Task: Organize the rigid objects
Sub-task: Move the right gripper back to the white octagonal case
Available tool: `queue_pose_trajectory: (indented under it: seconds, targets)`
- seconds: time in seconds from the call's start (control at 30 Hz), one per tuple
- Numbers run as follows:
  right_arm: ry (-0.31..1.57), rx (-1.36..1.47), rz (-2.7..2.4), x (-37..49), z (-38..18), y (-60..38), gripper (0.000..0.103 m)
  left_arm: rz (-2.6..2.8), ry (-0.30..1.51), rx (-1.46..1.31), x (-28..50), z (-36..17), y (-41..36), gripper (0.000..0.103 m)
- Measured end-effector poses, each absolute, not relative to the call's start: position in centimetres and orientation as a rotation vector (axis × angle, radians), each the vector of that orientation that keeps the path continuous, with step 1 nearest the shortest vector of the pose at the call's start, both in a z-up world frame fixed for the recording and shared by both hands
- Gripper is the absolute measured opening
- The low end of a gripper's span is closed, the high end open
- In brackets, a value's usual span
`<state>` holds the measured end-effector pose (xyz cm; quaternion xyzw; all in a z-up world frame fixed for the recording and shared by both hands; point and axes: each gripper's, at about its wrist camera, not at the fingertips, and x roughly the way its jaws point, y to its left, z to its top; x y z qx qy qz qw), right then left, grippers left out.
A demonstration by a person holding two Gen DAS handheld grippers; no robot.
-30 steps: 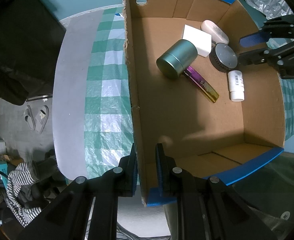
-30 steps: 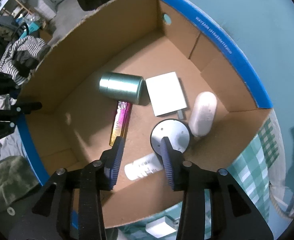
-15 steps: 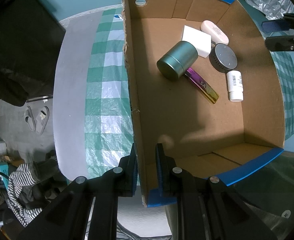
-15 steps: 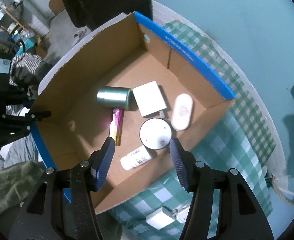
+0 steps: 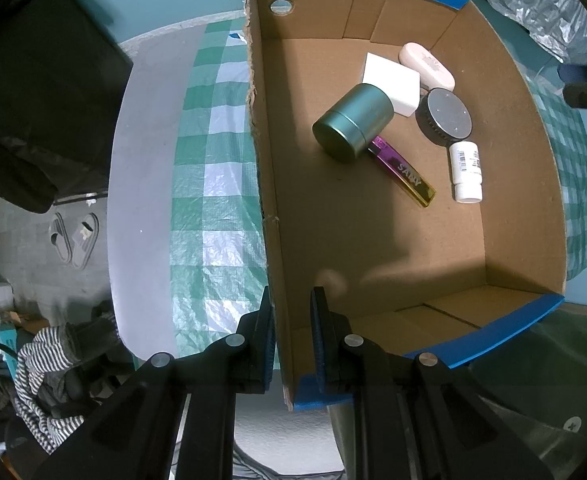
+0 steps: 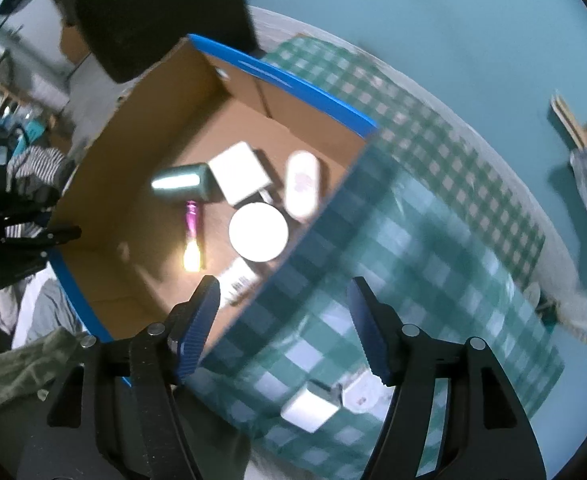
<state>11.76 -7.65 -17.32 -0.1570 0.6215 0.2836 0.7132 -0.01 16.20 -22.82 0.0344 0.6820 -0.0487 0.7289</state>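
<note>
A cardboard box (image 5: 505, 216) with blue rims holds a green tin (image 5: 353, 126), a white block (image 5: 391, 82), a pink case (image 5: 427, 66), a round dark puck (image 5: 445, 114), a white bottle (image 5: 466, 170) and a purple-gold tube (image 5: 403, 170). My left gripper (image 5: 292, 334) is shut on the box's left wall (image 5: 267, 184) near its front corner. My right gripper (image 6: 285, 320) is open and empty, above the checked cloth (image 6: 433, 264) beside the box (image 6: 105, 184). A white charger (image 6: 309, 406) and a small white item (image 6: 363, 392) lie on the cloth below it.
The table carries a green checked cloth (image 5: 213, 184) with a bare white edge (image 5: 141, 200). A dark chair back (image 5: 33, 80) stands at the left. Slippers (image 5: 75, 236) and striped clothes (image 5: 49, 384) lie on the floor. Crumpled plastic (image 5: 541, 4) lies at the far right.
My right gripper has drawn back out of the box, risen, moved right over the cloth and opened wider. My left gripper has kept its hold on the box wall.
</note>
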Motion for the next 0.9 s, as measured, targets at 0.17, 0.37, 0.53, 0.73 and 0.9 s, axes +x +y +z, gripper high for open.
queue_pose_trajectory:
  seconds: [0.17,0.37,0.53,0.73,0.9]
  targets:
    - [1.42,-0.278,0.517,12.1,-18.9,-11.6,0.07,-0.105,1.502,0.076,-0.2,-22.9,16.2,0.016]
    - [1.495,-0.2,0.391,12.1,-21.5,-16.3,0.07,-0.114,1.505,0.085,-0.4,-23.2,16.0,0.016]
    - [1.545,-0.149,0.313,11.4,-23.5,-19.2,0.07,-0.119,1.505,0.085,-0.5,-23.3,15.9,0.016]
    - [1.577,-0.06,0.25,10.3,-25.8,-21.3,0.07,-0.131,1.506,0.095,-0.7,-23.3,15.9,0.016]
    - [1.609,0.011,0.203,9.8,-28.5,-22.3,0.07,-0.131,1.507,0.092,-0.8,-23.4,16.0,0.016]
